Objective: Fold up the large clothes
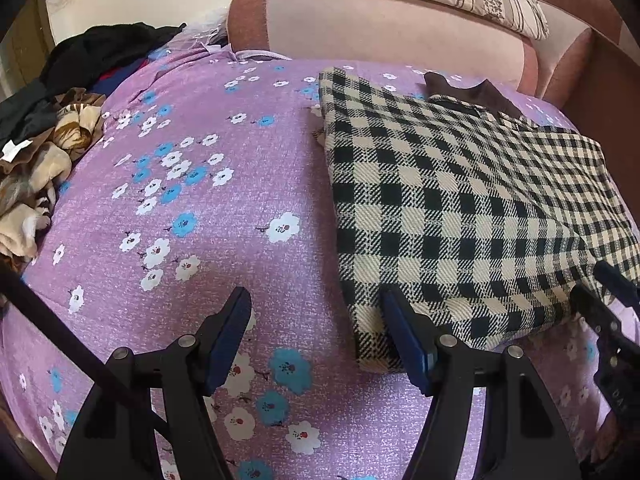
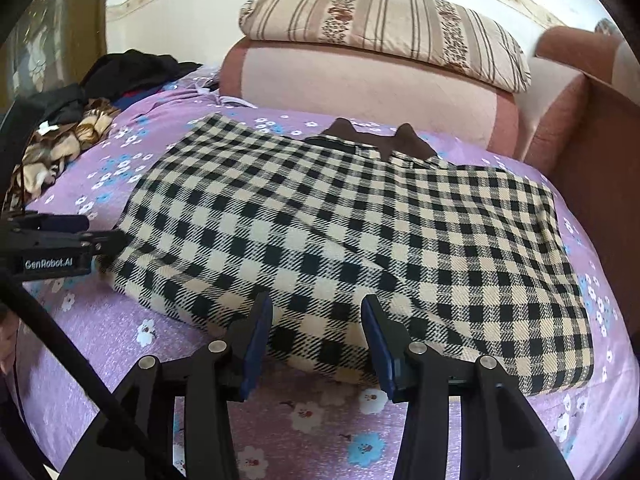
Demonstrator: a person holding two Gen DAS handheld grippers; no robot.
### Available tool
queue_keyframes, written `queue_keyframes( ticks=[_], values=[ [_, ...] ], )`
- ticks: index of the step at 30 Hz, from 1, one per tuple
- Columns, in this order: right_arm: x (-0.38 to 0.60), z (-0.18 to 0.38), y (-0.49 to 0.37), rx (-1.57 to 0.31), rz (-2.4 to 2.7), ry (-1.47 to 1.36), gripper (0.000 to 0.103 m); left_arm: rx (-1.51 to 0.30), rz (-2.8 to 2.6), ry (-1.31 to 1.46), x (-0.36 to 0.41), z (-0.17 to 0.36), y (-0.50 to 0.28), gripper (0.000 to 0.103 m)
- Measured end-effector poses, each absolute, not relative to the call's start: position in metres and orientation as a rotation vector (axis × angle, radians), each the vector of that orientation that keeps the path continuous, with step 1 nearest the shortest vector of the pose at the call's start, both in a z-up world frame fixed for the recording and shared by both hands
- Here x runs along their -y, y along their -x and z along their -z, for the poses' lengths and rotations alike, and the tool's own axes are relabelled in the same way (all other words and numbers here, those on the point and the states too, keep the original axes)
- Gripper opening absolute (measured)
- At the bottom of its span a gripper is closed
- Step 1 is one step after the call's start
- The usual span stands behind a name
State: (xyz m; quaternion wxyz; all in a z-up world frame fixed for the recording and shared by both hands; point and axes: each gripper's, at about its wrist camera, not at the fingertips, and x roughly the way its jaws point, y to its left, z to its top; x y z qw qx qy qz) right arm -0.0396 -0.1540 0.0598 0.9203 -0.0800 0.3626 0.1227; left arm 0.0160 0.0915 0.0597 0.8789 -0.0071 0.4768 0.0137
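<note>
A cream-and-black checked garment (image 2: 340, 232) with a brown collar (image 2: 376, 140) lies folded flat on the purple flowered bedsheet (image 2: 120, 344). My right gripper (image 2: 316, 308) stands at its near folded edge, jaws apart, with the fabric's edge bulging between the fingers and no visible pinch. In the left wrist view the garment (image 1: 460, 208) fills the right side. My left gripper (image 1: 314, 300) is open over the sheet at the garment's near left corner, its right finger (image 1: 396, 312) overlapping the edge. Each gripper shows in the other's view: the left gripper (image 2: 112, 240), the right gripper (image 1: 604, 292).
A heap of dark and brown-patterned clothes (image 1: 48, 136) lies at the far left of the bed. A pink padded backrest (image 2: 360, 92) with a striped pillow (image 2: 380, 28) on it stands behind. A brown wooden side (image 2: 600, 152) borders the right.
</note>
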Motion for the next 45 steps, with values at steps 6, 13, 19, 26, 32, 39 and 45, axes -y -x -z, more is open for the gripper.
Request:
queue_keyframes(
  ticks=[6, 13, 19, 26, 32, 39, 45],
  values=[
    [0.147, -0.057, 0.043, -0.746, -0.270, 0.179, 0.052, -1.002, -0.026, 0.033, -0.094, -0.059, -0.017, 0.068],
    [0.140, -0.054, 0.046, -0.752, -0.288, 0.191, 0.053, -1.011, -0.022, 0.055, -0.097, -0.057, -0.019, 0.068],
    [0.128, -0.050, 0.050, -0.757, -0.325, 0.204, 0.055, -0.985, -0.044, 0.119, -0.117, -0.067, -0.024, 0.068],
    [0.093, -0.046, 0.065, -0.726, -0.404, 0.292, 0.060, -1.039, 0.033, 0.342, -0.150, -0.059, -0.041, 0.069],
    [0.048, -0.035, 0.077, -0.652, -0.412, 0.485, 0.060, -1.059, 0.219, 0.432, -0.138, -0.052, -0.081, 0.069],
    [0.012, -0.026, 0.061, -0.621, -0.375, 0.615, 0.060, -1.182, 0.388, 0.405, -0.107, -0.038, -0.155, 0.075],
    [-0.009, -0.020, 0.042, -0.616, -0.356, 0.685, 0.057, -1.234, 0.437, 0.405, -0.092, -0.036, -0.193, 0.077]
  ],
)
